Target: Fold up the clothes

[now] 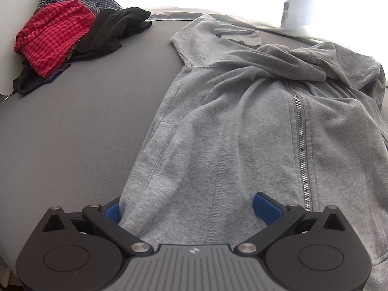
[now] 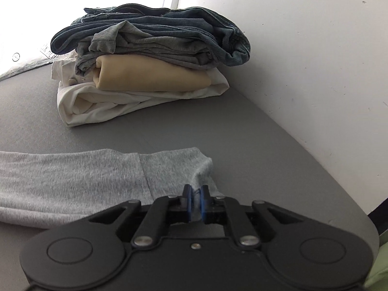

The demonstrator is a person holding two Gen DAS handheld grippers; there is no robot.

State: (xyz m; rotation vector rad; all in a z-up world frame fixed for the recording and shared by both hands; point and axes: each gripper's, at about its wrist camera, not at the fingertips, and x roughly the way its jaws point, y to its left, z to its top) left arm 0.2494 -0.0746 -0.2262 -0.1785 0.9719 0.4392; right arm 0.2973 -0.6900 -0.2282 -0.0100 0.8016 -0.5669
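A grey zip-up hoodie (image 1: 242, 121) lies spread on the grey surface (image 1: 72, 133), its zipper (image 1: 302, 145) running up the middle and its hood bunched at the far end. My left gripper (image 1: 189, 206) stands open at the near hem, its blue pads wide apart with the hem fabric lying between them. In the right wrist view a grey sleeve (image 2: 72, 177) stretches in from the left. My right gripper (image 2: 196, 194) is shut on the corner of the sleeve's cuff (image 2: 179, 167), and a pinch of grey fabric shows between the blue pads.
A loose heap of clothes, with a red checked piece (image 1: 55, 36) and black and plaid ones, sits at the far left. A folded stack (image 2: 145, 72) of denim, grey, tan and white garments stands beyond the sleeve, beside a white wall (image 2: 303, 60).
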